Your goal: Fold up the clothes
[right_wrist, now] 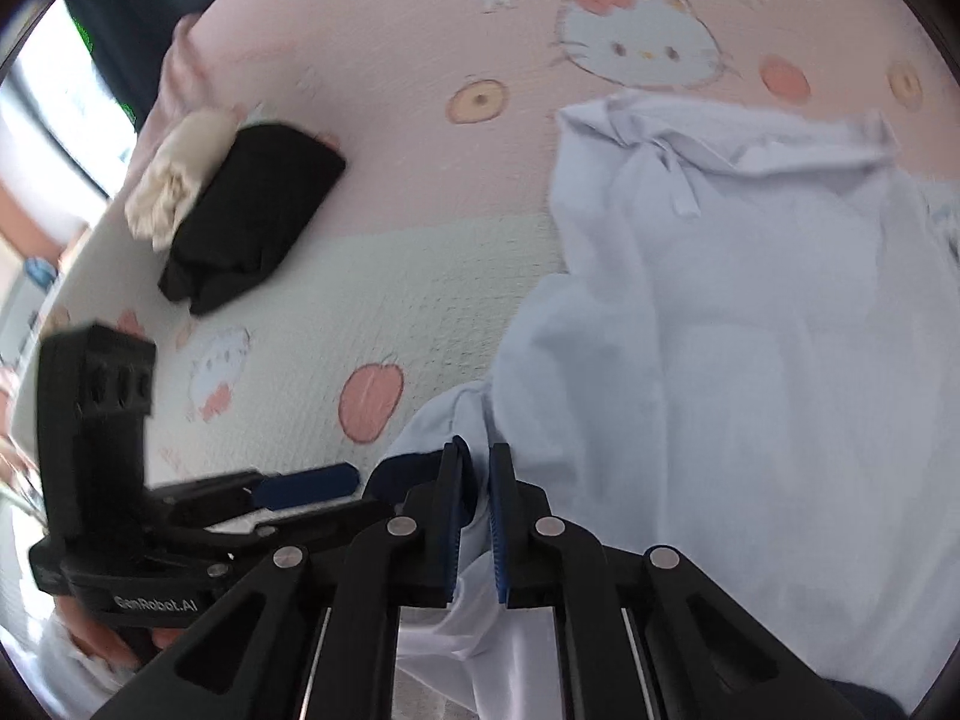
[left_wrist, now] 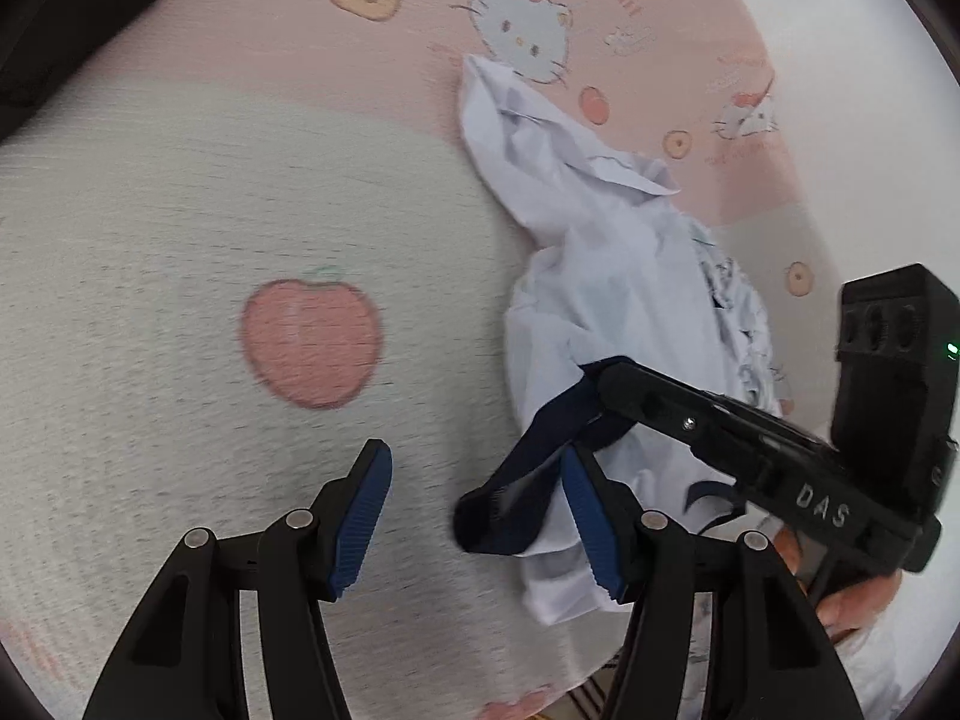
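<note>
A pale blue shirt (left_wrist: 600,252) with navy trim (left_wrist: 510,498) lies crumpled on the bed; the right wrist view shows it spread wide (right_wrist: 750,330). My right gripper (right_wrist: 477,480) is shut on the shirt's near edge by the navy trim, with cloth pinched between its blue pads. In the left wrist view it comes in from the right (left_wrist: 597,381). My left gripper (left_wrist: 480,510) is open, low over the sheet. The navy trim lies between its fingers, close to the right pad (left_wrist: 585,516), without being gripped. The right wrist view shows it from the side (right_wrist: 366,492).
The bed carries a pink and pale green cartoon-cat sheet (left_wrist: 240,210). A folded black garment (right_wrist: 252,216) and a cream cloth (right_wrist: 174,186) lie at the far left. There is a dark object (left_wrist: 60,12) at the upper left. A hand (left_wrist: 852,594) holds the right gripper.
</note>
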The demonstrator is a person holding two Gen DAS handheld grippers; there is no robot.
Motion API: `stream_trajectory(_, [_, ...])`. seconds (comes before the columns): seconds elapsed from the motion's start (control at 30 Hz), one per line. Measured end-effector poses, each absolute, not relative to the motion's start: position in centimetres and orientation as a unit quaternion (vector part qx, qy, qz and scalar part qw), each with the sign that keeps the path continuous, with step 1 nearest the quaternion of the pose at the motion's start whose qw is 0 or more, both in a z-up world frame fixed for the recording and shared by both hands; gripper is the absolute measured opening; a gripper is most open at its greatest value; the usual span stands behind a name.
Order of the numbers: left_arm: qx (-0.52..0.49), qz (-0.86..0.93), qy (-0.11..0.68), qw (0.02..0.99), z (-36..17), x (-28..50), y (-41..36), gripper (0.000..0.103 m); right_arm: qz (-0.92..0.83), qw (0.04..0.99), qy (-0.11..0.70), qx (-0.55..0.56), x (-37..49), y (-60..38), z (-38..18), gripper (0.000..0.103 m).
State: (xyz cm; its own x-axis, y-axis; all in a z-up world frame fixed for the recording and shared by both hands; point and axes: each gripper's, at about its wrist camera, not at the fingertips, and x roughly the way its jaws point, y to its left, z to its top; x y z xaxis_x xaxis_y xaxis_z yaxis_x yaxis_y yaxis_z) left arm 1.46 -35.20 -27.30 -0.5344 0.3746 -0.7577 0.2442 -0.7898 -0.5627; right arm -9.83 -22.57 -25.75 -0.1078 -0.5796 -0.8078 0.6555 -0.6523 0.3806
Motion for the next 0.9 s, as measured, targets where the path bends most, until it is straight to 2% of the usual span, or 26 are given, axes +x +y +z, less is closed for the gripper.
stream_trajectory(0.37, [-0.479, 0.797, -0.358, 0.084, -27.9, -0.4, -33.2, 0.056, -0.752, 0.376, 0.008, 0.542, -11.8, -20.7, -26.0, 0.006])
stream_trajectory(0.43, [-0.477, 0.796, -0.362, 0.090, -27.9, -0.6, -33.0, 0.043, -0.747, 0.378, -0.003, 0.547, -12.0, -20.4, -26.1, 0.006])
stream_trajectory(0.47, [-0.476, 0.795, -0.364, 0.093, -27.9, -0.7, -32.8, 0.024, -0.744, 0.379, -0.008, 0.550, -12.1, -20.2, -26.1, 0.006])
stream_trajectory(0.5, [-0.475, 0.794, -0.366, 0.096, -27.9, -0.8, -32.7, 0.017, -0.742, 0.381, -0.014, 0.552, -12.1, -20.0, -26.1, 0.006])
stream_trajectory(0.6, [-0.471, 0.792, -0.374, 0.104, -28.0, -1.0, -32.4, 0.009, -0.742, 0.379, -0.020, 0.552, -12.0, -19.5, -25.8, 0.007])
stream_trajectory(0.77, [-0.443, 0.796, -0.402, 0.091, -27.1, -0.2, -34.6, 0.007, -0.748, 0.377, 0.013, 0.547, -10.9, -19.5, -25.5, 0.008])
stream_trajectory(0.83, [-0.433, 0.798, -0.410, 0.085, -26.7, 0.2, -35.5, 0.007, -0.748, 0.380, 0.029, 0.544, -10.3, -19.8, -25.5, 0.012])
stream_trajectory(0.9, [-0.426, 0.798, -0.420, 0.079, -26.4, 0.6, -36.5, 0.007, -0.746, 0.388, 0.044, 0.540, -9.6, -20.1, -25.4, 0.034])
